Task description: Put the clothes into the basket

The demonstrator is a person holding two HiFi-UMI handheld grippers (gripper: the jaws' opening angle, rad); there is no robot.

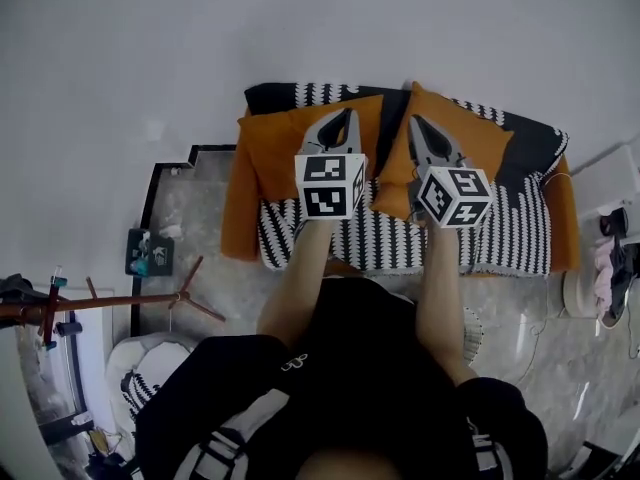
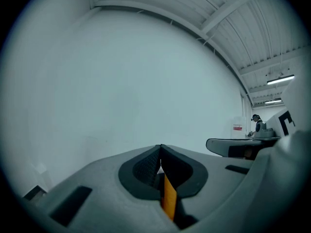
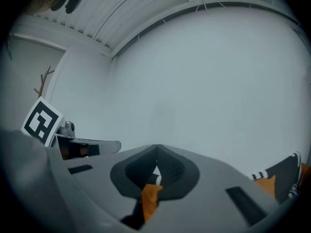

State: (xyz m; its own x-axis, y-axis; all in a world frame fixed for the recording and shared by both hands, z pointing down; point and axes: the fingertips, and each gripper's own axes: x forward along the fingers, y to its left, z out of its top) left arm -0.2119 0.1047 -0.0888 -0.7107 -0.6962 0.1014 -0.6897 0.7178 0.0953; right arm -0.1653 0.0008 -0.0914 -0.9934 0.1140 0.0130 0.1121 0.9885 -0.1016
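Note:
An orange garment with black-and-white zigzag stripes (image 1: 400, 223) hangs spread out in front of me, over a grey marbled floor. My left gripper (image 1: 342, 118) is shut on its upper edge at the left. My right gripper (image 1: 414, 124) is shut on the same edge at the right. In the left gripper view the jaws (image 2: 160, 152) are closed with an orange strip of the garment (image 2: 169, 198) pinched between them. The right gripper view shows its jaws (image 3: 156, 152) closed on orange cloth (image 3: 149, 198), with more of the garment (image 3: 279, 178) at the lower right. Both grippers face a plain white wall.
A wooden coat stand (image 1: 120, 303) lies across the lower left of the head view. Below it sits a white container holding patterned cloth (image 1: 150, 368). A teal object (image 1: 150, 253) rests on the floor at the left. White furniture and clutter (image 1: 610, 258) stand at the right.

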